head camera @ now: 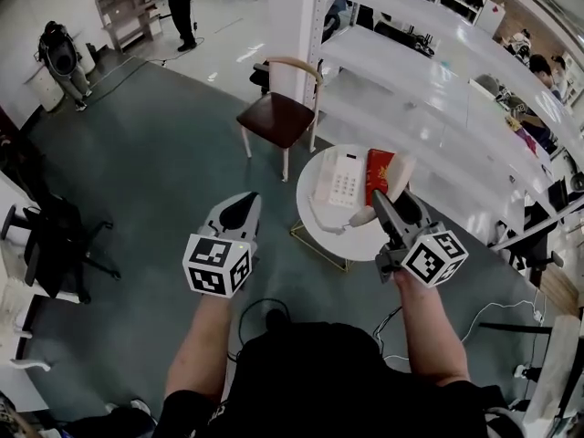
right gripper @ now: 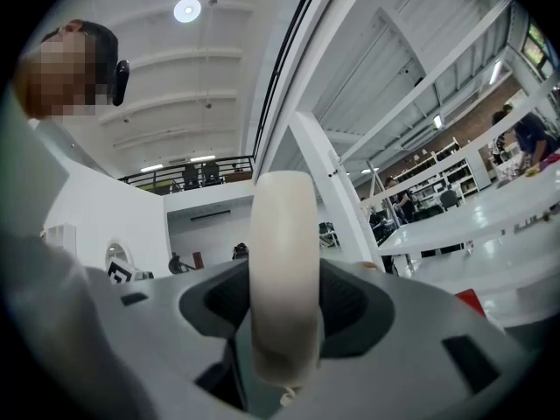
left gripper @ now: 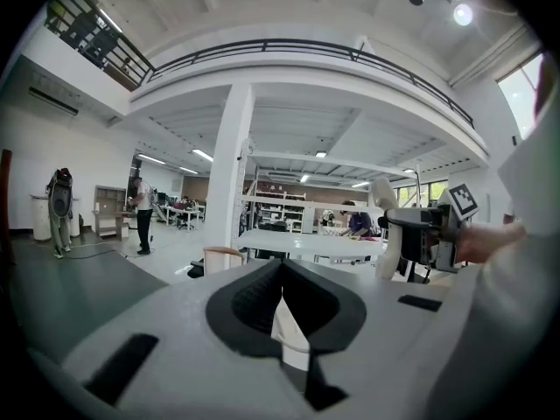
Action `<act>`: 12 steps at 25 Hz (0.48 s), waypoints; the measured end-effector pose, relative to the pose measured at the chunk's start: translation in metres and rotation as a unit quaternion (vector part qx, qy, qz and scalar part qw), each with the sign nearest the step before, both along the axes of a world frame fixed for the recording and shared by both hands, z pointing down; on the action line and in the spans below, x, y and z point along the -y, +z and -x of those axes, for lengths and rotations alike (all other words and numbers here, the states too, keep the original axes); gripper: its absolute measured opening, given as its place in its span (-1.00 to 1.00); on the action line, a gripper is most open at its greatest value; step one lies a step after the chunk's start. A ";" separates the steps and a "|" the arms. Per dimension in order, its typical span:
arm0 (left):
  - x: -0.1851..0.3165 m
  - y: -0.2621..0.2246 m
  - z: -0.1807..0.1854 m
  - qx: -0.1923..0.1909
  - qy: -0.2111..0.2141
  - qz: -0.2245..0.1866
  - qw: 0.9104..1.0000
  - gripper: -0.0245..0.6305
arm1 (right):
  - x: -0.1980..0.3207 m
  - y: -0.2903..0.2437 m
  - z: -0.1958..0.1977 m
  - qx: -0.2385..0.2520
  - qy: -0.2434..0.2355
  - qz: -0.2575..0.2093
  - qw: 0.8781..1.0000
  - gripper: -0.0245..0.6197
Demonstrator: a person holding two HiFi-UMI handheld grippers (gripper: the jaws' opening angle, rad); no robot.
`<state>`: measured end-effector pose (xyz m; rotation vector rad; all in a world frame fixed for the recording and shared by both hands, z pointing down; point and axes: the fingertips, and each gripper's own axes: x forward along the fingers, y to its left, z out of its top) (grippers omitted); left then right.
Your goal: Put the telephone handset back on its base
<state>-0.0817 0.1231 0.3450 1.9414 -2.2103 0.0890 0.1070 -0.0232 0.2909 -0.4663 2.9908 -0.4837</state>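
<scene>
Cream plastic in a firm pinch is our start: the right gripper (right gripper: 285, 280) has its jaws pressed against the telephone handset (right gripper: 283, 234), and we judge the carry to the base is the step in hand. To do it well, we should hold that pinch steady. We should let the coiled cord (head camera: 321, 215) trail slack on the near side, turn the handset until it runs along the length of the base (head camera: 343, 182), and lower it flat. The red booklet-like thing (head camera: 377, 175) just beside the base's right edge could catch an end, so we would come in from the left. The left gripper (head camera: 243, 201) carries nothing, its jaws brought together, and it hangs off the table's near left.

The handset stands between the right jaws, gripped about its middle. One end sits low behind the tips and the other rises well past them. In the head view it hangs tilted above the near right of the round white table (head camera: 315, 235), apart from the base beyond it.
</scene>
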 end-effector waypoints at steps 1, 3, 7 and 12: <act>0.000 0.004 0.006 -0.001 0.005 0.004 1.000 -0.90 | 0.000 0.002 0.007 -0.001 0.003 0.002 1.000 -0.25; 0.002 0.009 0.017 -0.002 0.013 0.012 1.000 -0.90 | 0.000 0.006 0.019 -0.003 0.009 0.008 1.000 -0.25; 0.010 0.016 0.036 -0.013 0.023 0.024 0.999 -0.90 | 0.000 0.016 0.038 -0.017 0.013 0.021 1.000 -0.25; 0.040 0.032 0.052 -0.019 0.043 0.042 0.998 -0.90 | 0.024 0.035 0.055 -0.017 0.025 0.036 0.999 -0.25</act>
